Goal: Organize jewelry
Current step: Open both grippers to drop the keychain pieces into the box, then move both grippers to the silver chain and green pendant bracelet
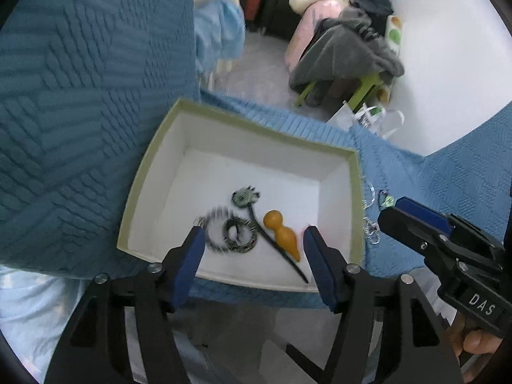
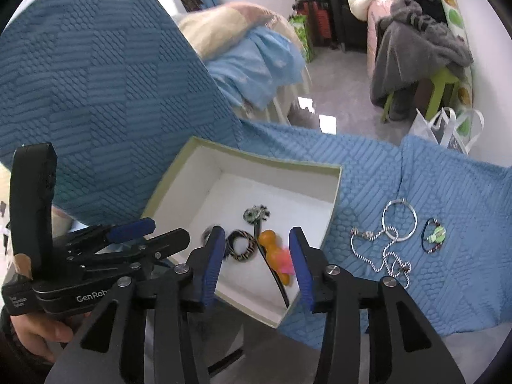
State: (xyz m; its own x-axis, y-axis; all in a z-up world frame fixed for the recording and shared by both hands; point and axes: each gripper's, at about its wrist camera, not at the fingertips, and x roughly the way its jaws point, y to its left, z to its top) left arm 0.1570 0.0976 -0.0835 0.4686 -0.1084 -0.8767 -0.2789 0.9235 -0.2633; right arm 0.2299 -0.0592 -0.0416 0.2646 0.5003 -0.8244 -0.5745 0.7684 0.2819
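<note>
A white box with a green rim (image 1: pixel 153 147) (image 2: pixel 172 172) lies on a blue quilted cover. In it are an orange gourd pendant (image 1: pixel 283 233) (image 2: pixel 272 246), a dark hair stick with a flower head (image 1: pixel 244 196) (image 2: pixel 254 214), and patterned rings (image 1: pixel 240 236) (image 2: pixel 241 244). A pink blur (image 2: pixel 286 264) shows by the gourd. My left gripper (image 1: pixel 254 249) is open over the box's near edge, empty. My right gripper (image 2: pixel 256 249) is open above the box, empty. On the cover right of the box lie a silver bangle (image 2: pixel 400 220), a bead chain (image 2: pixel 374 252) and a green-stone bracelet (image 2: pixel 433 235).
The raised blue cushion (image 1: pixel 80 96) stands behind and left of the box. The cover's edge drops to a grey floor (image 2: pixel 336 73). Beyond it are a green stool with grey clothes (image 2: pixel 416 51), a white bag (image 2: pixel 438 128) and bedding (image 2: pixel 249 51).
</note>
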